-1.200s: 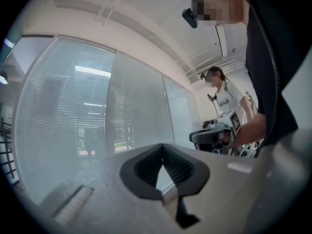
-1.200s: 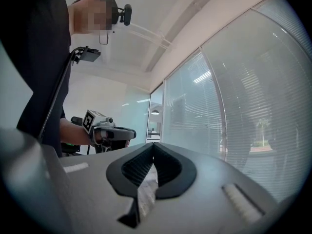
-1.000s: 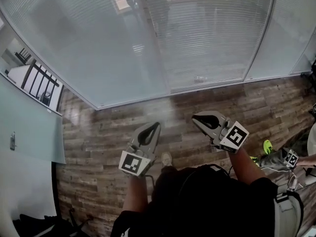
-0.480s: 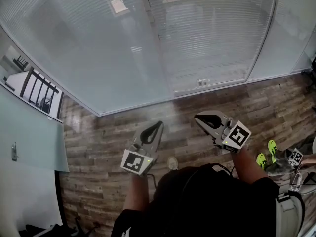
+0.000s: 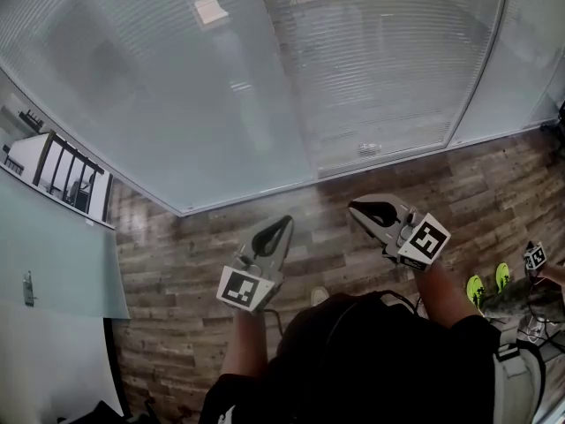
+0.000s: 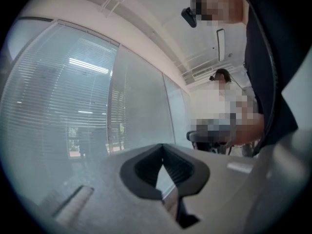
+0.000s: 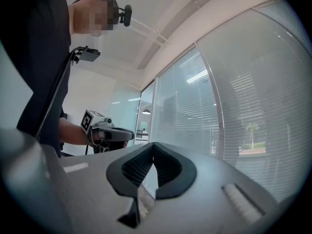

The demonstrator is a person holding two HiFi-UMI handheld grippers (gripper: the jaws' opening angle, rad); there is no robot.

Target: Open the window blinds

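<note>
Closed white window blinds (image 5: 353,69) hang behind glass panels across the top of the head view, and they also fill the left gripper view (image 6: 63,111) and the right gripper view (image 7: 253,111). My left gripper (image 5: 281,223) is held out level over the wood floor, a short way from the glass. Its jaws are shut with nothing in them (image 6: 162,146). My right gripper (image 5: 357,208) is beside it, also shut and empty (image 7: 153,144). Neither touches the blinds. In the right gripper view the left gripper (image 7: 109,133) shows off to the side.
A wood plank floor (image 5: 203,254) runs up to the glass wall's base. A frosted glass partition (image 5: 53,263) stands at the left, with a dark railing (image 5: 62,170) behind it. At the right edge are a person's yellow-green shoes (image 5: 485,285) and another marker cube (image 5: 535,256).
Both grippers have moved nearer to the glass wall, side by side and still shut. The shoes at the right have shifted right and lower in the view.
</note>
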